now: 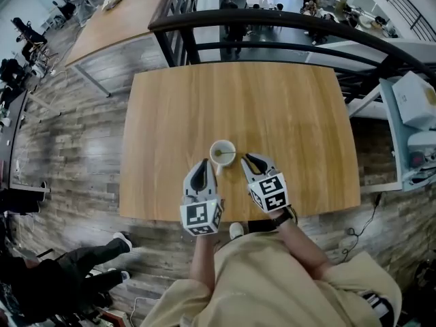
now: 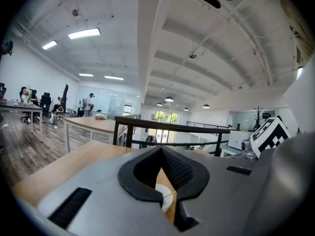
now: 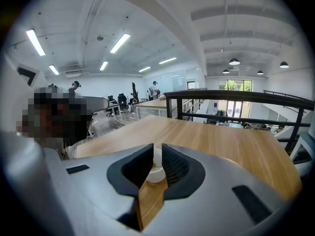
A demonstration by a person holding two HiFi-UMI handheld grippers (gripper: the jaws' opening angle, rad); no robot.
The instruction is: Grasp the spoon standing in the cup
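Note:
A small white cup [image 1: 223, 152] stands on the wooden table [image 1: 272, 114] near its front edge. A thin spoon [image 1: 222, 154] lies inside it, against the rim. My left gripper [image 1: 203, 161] sits just left of and below the cup, with its jaw tips touching and nothing held. My right gripper [image 1: 246, 157] is just right of the cup, its jaws all but together and empty. In the left gripper view, the cup [image 2: 163, 196] shows through the gap under the left gripper [image 2: 160, 148] tips. In the right gripper view, the cup [image 3: 155, 171] sits straight ahead of the right gripper [image 3: 157, 147].
A black railing [image 1: 272, 19] curves past the table's far edge. A second wooden table [image 1: 116, 19] stands at the far left, and white equipment [image 1: 419, 121] at the right. A seated person's legs [image 1: 82, 261] stretch over the floor at lower left.

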